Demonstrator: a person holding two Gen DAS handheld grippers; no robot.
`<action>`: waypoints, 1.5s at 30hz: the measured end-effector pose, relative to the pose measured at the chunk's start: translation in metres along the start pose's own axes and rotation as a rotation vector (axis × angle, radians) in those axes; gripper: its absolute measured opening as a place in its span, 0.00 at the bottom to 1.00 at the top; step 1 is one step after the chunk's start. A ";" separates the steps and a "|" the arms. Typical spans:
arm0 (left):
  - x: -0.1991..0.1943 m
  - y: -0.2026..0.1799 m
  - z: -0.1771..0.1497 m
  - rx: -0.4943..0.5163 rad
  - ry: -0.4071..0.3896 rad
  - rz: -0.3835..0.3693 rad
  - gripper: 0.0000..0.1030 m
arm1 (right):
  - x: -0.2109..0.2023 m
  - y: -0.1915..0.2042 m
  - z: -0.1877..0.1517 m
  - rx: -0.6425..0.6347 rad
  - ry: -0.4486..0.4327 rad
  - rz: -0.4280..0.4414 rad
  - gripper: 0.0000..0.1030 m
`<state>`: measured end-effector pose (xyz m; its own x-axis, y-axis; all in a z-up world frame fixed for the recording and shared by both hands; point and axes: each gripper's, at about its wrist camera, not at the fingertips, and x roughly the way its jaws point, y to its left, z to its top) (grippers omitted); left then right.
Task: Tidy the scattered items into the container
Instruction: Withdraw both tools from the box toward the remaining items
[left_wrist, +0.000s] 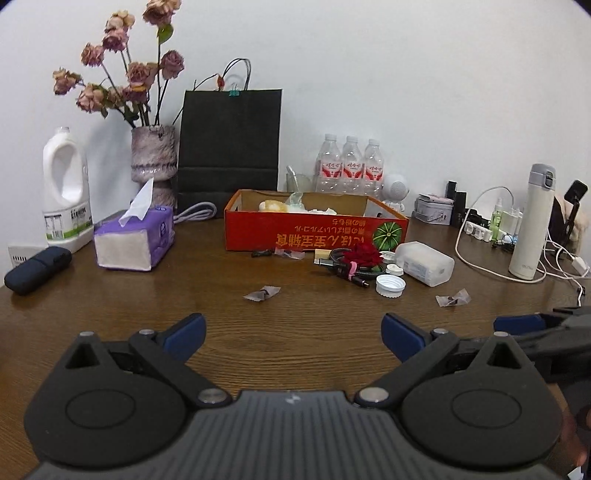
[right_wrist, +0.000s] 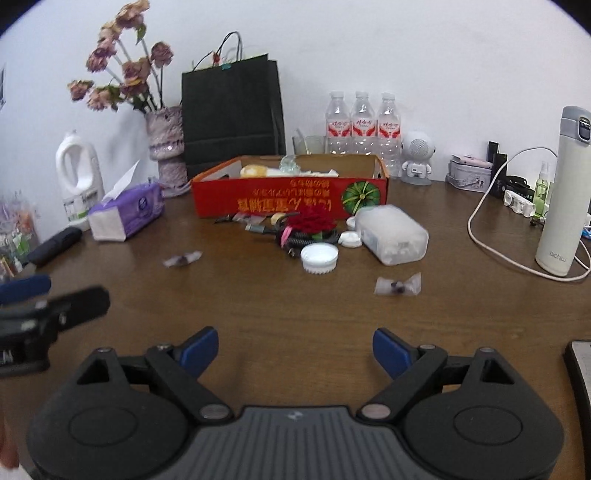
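Note:
A red cardboard box (left_wrist: 314, 230) (right_wrist: 288, 195) sits open at the middle of the brown table with some pale things in it. In front of it lie a red fabric rose (left_wrist: 364, 254) (right_wrist: 314, 221), a coiled black cable (left_wrist: 343, 266), a white ribbed cap (left_wrist: 390, 286) (right_wrist: 319, 258), a frosted plastic case (left_wrist: 424, 262) (right_wrist: 393, 236) and small clear wrappers (left_wrist: 262, 293) (right_wrist: 398, 285). My left gripper (left_wrist: 293, 334) is open over bare table, short of the items. My right gripper (right_wrist: 295, 349) is open too, with nothing between its fingers.
A purple tissue pack (left_wrist: 135, 238), white jug (left_wrist: 66, 195), vase of dried roses (left_wrist: 153, 158), black paper bag (left_wrist: 229, 147) and water bottles (left_wrist: 349, 166) line the back. At the right stand a white flask (left_wrist: 530, 225) and white cords (right_wrist: 491, 236).

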<state>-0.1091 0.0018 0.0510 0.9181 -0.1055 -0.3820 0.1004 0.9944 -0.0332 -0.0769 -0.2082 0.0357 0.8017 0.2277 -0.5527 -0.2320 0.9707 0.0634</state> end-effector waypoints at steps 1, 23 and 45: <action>-0.001 -0.001 0.000 0.004 -0.001 0.003 1.00 | 0.000 0.002 -0.002 -0.006 0.008 -0.004 0.88; 0.023 -0.001 -0.010 -0.020 0.069 0.021 1.00 | 0.016 0.000 0.003 -0.014 0.000 -0.045 0.88; 0.073 0.008 -0.004 -0.046 0.181 0.021 1.00 | 0.057 -0.013 0.030 -0.008 0.028 -0.062 0.88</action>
<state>-0.0425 0.0020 0.0195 0.8353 -0.0858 -0.5431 0.0607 0.9961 -0.0641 -0.0117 -0.2057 0.0283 0.7989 0.1644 -0.5785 -0.1863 0.9823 0.0218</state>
